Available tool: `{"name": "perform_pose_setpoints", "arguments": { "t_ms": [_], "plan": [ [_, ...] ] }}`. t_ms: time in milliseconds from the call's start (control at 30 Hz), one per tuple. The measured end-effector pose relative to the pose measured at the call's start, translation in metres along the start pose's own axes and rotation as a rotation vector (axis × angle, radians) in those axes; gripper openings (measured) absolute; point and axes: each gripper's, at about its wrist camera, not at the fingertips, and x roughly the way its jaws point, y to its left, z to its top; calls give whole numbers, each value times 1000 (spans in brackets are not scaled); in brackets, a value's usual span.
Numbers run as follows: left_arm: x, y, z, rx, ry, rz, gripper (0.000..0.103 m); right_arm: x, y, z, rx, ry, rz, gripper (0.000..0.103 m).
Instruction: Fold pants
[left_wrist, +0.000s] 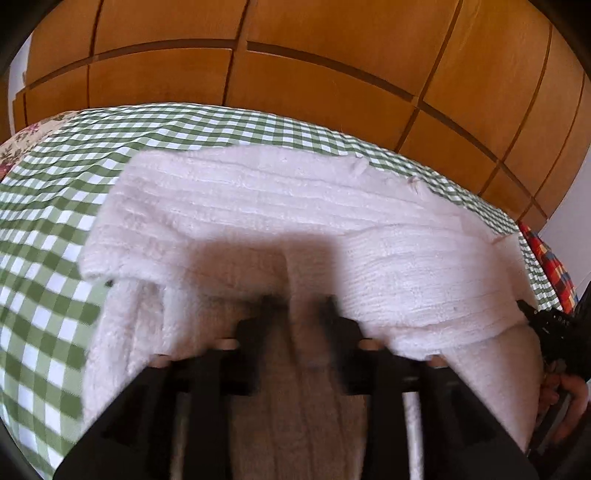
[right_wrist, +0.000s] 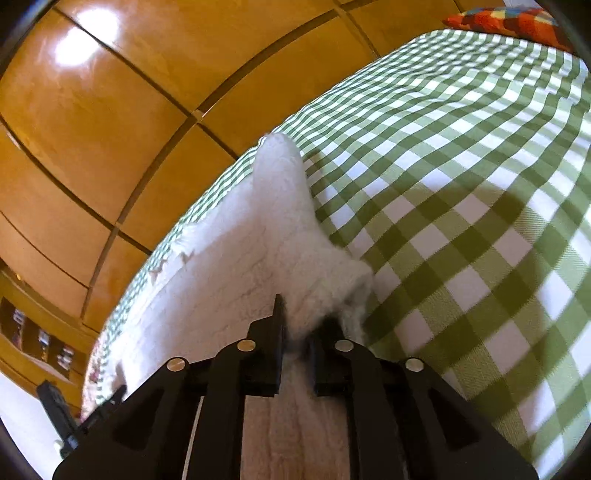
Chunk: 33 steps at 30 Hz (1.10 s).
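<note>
The pants are white, fluffy and ribbed, lying partly folded on a bed with a green-and-white checked cover. My left gripper is shut on a fold of the pants near their front edge, with fabric between its black fingers. My right gripper is shut on another fluffy edge of the pants, lifting it a little off the checked cover. The right gripper also shows at the right edge of the left wrist view. The left gripper shows at the lower left of the right wrist view.
A wooden wardrobe with panelled doors stands just behind the bed. A multicoloured checked pillow lies at the bed's far end. A floral cloth shows at the left. A wooden shelf is at the lower left.
</note>
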Motion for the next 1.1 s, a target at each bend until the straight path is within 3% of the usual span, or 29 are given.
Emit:
{"name": "perform_pose_setpoints", "arguments": {
  "t_ms": [33,200,333,600,800,867,1100],
  "plan": [
    [-5,1,-3,-4,-11,6,72,-3,2,-2,-13,3,-7,15],
    [-31,17,-19,-29,-34,11,72,-36,7,-15,-81,6,0,53],
    [-49,33,-31,-59,-47,7,77,-59,5,-26,-130,12,-11,54],
    [-78,76,-55,-89,-37,20,81,-82,-18,-41,-73,41,31,54],
    [-95,104,-74,-137,-16,-114,81,-83,-17,-60,-77,128,152,54],
    [-99,109,-79,-147,4,-161,81,-84,-22,-70,-60,146,169,48],
    [-113,125,-100,-203,66,-258,56,-98,-36,-94,-3,205,250,45]
  ]
}}
